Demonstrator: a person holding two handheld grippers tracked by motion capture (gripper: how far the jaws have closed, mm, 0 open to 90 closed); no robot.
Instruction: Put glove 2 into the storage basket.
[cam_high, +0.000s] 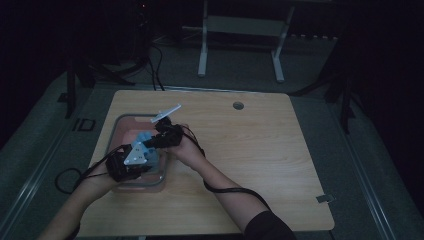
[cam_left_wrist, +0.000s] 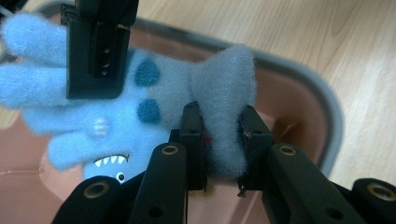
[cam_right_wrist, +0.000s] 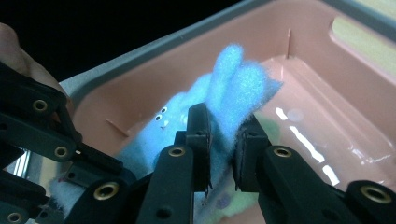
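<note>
Gripping one grey-blue limb of the blue plush toy (cam_left_wrist: 140, 116), the left hand-held gripper (cam_high: 134, 156) holds it over the pink bin (cam_high: 120, 122) near the counter's (cam_high: 250, 150) left edge; the right hand-held gripper (cam_high: 159, 135) pinches another limb. Judged step: lowering the toy in. Next, both must release together.
</note>
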